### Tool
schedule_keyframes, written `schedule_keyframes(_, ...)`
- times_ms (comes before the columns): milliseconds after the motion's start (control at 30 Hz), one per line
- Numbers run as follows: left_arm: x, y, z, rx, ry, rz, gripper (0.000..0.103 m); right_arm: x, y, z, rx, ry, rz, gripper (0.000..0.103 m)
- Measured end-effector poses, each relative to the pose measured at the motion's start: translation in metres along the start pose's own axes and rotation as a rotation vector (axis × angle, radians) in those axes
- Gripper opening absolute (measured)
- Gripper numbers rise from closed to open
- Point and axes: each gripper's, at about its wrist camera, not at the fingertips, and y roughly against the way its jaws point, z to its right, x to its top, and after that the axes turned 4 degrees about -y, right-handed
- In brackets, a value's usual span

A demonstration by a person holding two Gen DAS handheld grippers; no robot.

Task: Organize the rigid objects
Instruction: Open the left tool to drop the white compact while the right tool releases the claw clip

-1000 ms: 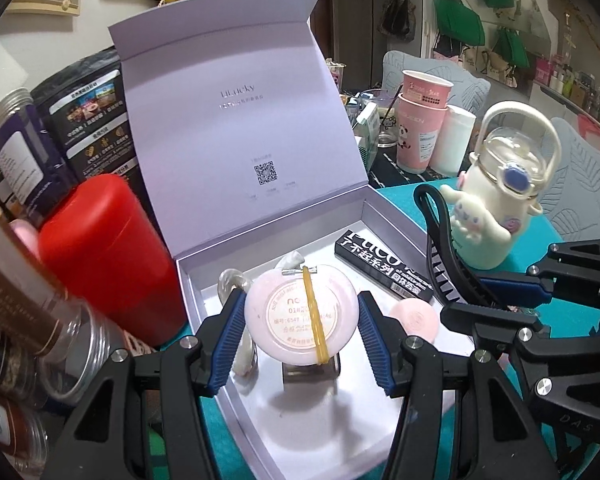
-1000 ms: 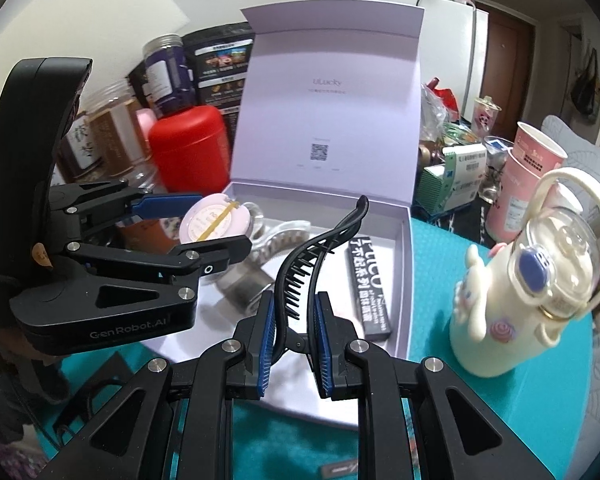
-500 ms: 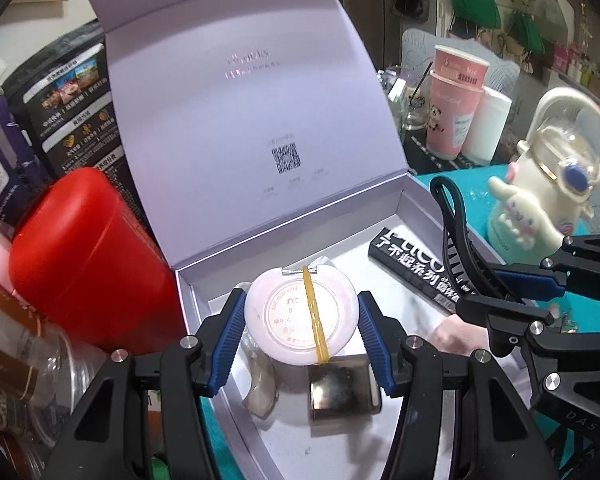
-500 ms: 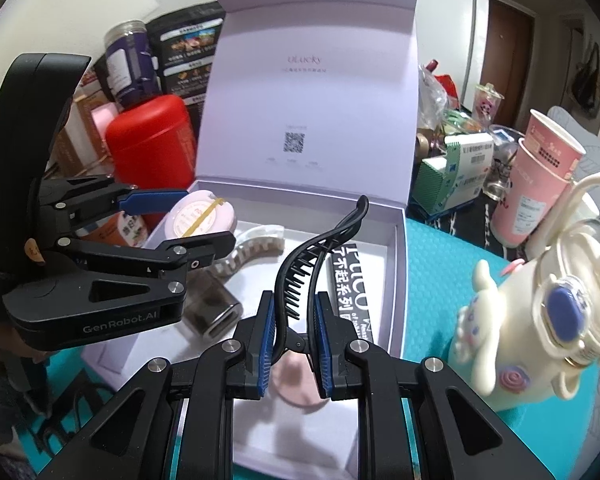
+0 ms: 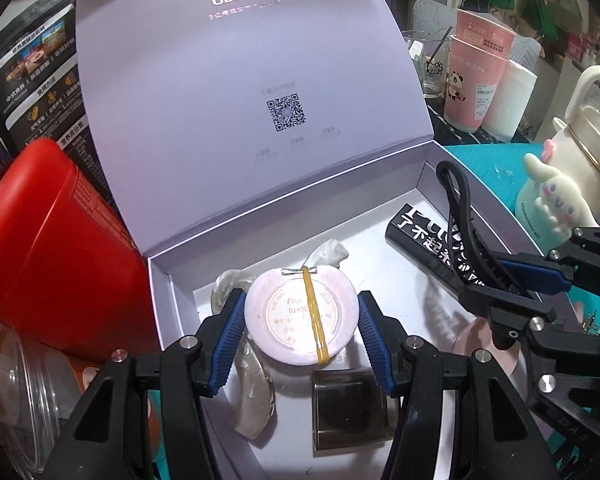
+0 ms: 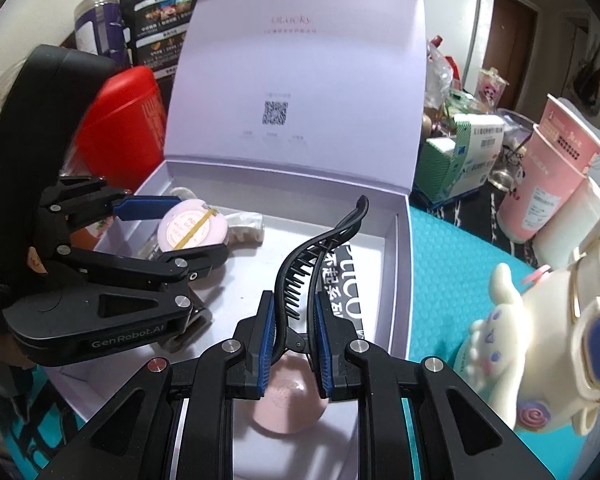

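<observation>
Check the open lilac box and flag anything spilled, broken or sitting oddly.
Nothing stands out. The lilac box looks intact; the round pink case in the left gripper has a yellow band around it. No spill shows.

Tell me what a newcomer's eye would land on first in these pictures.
First, the open lilac gift box, its lid standing up with a QR code printed inside. Over its tray, the left gripper holds a round pink case banded with yellow, while the right gripper is shut on a black hair claw clip. A red canister stands at the box's left, a cream cartoon-dog bottle on the teal mat at its right.
</observation>
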Motion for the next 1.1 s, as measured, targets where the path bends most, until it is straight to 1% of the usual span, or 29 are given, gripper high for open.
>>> schedule_keyframes(233,0.007,-0.006,0.012,0.025,-0.022,-0.008,0.055,-0.004,-0.015,0.004,-0.023,-0.009,-0.042,0.019)
schedule_keyframes(400,0.008,-0.008,0.013,0.023,0.003,-0.021,0.055,-0.007,-0.017,0.002,-0.043,-0.006,-0.045,0.02)
schedule_keyframes(467,0.007,-0.007,0.011,0.023,0.016,-0.021,0.056,-0.008,-0.015,0.001,-0.051,-0.012,-0.042,0.021)
schedule_keyframes(500,0.007,-0.005,0.01,0.025,0.025,-0.018,0.061,-0.007,-0.014,0.001,-0.054,-0.015,-0.041,0.023)
schedule_keyframes(533,0.007,-0.004,0.01,0.026,0.029,-0.017,0.065,-0.008,-0.012,0.001,-0.058,-0.021,-0.039,0.028)
schedule_keyframes(567,0.007,-0.003,0.009,0.025,0.033,-0.016,0.076,-0.007,-0.011,0.001,-0.06,-0.024,-0.036,0.032)
schedule_keyframes(600,0.007,-0.001,0.009,0.022,0.038,-0.014,0.084,-0.007,-0.009,0.001,-0.061,-0.026,-0.032,0.034)
schedule_keyframes(633,0.007,0.001,0.008,0.02,0.044,-0.009,0.085,-0.007,-0.006,0.001,-0.062,-0.028,-0.028,0.036)
schedule_keyframes(800,0.003,0.01,0.006,0.02,0.056,-0.014,0.085,-0.006,0.008,0.001,-0.069,-0.028,-0.006,0.036)
schedule_keyframes(900,0.002,0.02,0.005,0.01,0.062,0.003,0.085,-0.005,0.02,0.0,-0.075,-0.027,0.013,0.036)
schedule_keyframes(1000,0.004,0.032,0.007,0.002,0.06,0.024,0.085,-0.004,0.033,-0.002,-0.083,-0.025,0.033,0.039)
schedule_keyframes(1100,0.004,0.047,0.004,0.0,0.06,0.049,0.085,-0.004,0.045,-0.004,-0.091,-0.027,0.051,0.039)
